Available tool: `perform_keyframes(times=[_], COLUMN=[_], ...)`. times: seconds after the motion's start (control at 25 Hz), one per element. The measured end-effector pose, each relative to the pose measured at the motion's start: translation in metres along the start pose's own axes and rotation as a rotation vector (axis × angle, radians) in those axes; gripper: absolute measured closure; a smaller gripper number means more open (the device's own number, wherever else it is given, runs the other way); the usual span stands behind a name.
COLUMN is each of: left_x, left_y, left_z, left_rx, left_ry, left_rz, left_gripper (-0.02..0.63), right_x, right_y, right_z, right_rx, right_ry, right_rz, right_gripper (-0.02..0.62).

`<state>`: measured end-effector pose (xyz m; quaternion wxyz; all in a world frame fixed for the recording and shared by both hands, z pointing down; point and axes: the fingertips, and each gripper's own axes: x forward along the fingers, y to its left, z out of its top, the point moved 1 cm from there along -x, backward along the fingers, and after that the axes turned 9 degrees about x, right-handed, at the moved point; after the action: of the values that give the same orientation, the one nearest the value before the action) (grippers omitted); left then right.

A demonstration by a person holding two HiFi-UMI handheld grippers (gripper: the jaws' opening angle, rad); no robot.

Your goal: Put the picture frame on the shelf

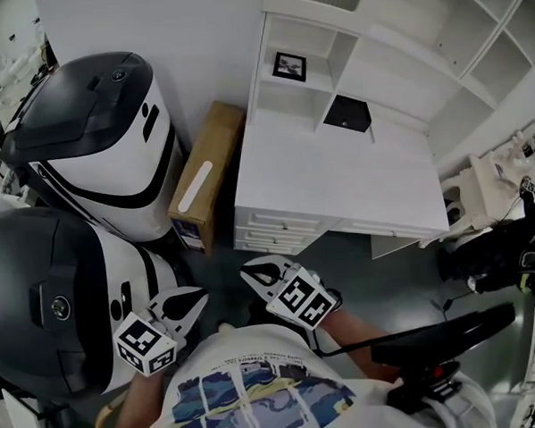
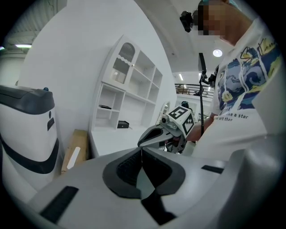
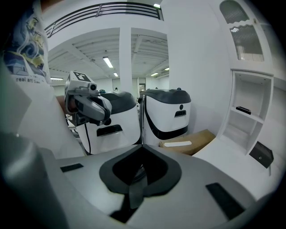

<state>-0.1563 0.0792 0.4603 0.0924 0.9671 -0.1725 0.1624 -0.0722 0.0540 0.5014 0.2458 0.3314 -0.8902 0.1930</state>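
Surface: one white desk point(image 1: 340, 186) on a grey floor, with one white shelf unit point(image 1: 269, 39) at its back.
Picture frame point(image 1: 289, 66): one, in a left compartment of the shelf unit.
Dark square item point(image 1: 348, 113): one, on the desk at the foot of the shelves.
Machines: two, white and black point(image 1: 102, 128) point(image 1: 39, 304), left of the desk.
Cardboard box point(image 1: 207, 174): one, between the machines and the desk.
Tongs: two. The left gripper point(image 1: 191, 301) and right gripper point(image 1: 257, 275) are both pressed together with nothing between the jaws, held close to the person and short of the desk.
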Motion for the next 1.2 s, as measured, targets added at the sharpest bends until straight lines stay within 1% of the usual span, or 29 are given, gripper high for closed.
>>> perform_keyframes(times=[0.48, 1.2], left_x=[0.005, 0.027], left_y=[-0.008, -0.001], left_z=[-0.002, 0.005], left_rx=[0.006, -0.007], left_ry=[0.007, 0.022], left_rz=[-0.012, -0.048], left_gripper=[0.592, 0.592], right_x=[-0.004, -0.004], right_y=[0.001, -0.019], right_z=[-0.009, -0.013], right_rx=[-0.021, 0.008], right_ry=[0.006, 0.015], right_rz=[-0.005, -0.013], right_gripper=[0.571, 0.571])
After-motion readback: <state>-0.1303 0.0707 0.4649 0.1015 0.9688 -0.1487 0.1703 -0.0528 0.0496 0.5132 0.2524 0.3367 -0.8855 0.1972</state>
